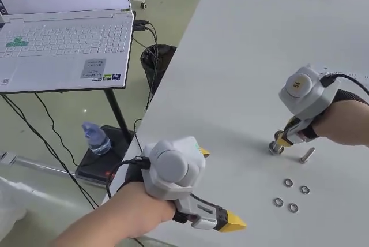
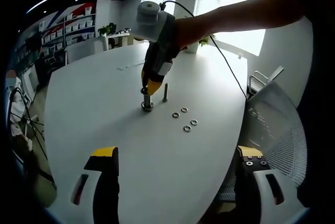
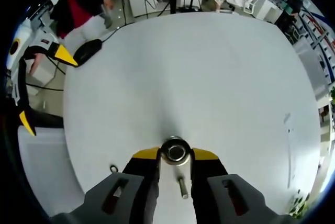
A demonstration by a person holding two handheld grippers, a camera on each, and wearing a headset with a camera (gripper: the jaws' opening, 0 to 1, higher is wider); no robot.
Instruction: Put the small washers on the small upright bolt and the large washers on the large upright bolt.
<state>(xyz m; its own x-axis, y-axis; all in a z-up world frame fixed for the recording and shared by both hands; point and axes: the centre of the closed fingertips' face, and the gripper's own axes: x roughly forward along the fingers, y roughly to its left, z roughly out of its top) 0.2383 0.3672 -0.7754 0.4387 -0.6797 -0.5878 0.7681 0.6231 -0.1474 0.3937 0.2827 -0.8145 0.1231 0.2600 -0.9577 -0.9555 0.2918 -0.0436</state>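
Four loose washers point(image 1: 288, 183) lie flat in a tight cluster nr the near edge of the worktop point(image 1: 242, 56), none touching a bolt. Two bolts stand upright just beyond them: the large bolt point(image 1: 276, 148) and, just beside it, the small bolt point(image 1: 307, 154). Ring shapes sit round the large bolt's foot, prob. washers; count can't be told.

Two grippers. The right gripper point(image 1: 281, 139) is down on the large bolt w/ its jaws closed in against the top from both sides. In the right gripper view the yellow tips flank a round, ring-like end. Whether that's the bolt's own end or a washer pinched there can't be made out. The left gripper point(image 2: 174, 153) hangs over the near-left edge of the worktop, well apart from the parts, jaws spread wide w/ nothing between.

In the right gripper view 1 washer lies left of the jaws; the gripper body covers the rest.

Off the worktop: 1 laptop point(image 1: 63, 33) on a stand, cut off at the frame edge, and 1 bottle point(image 1: 95, 137) on the floor.
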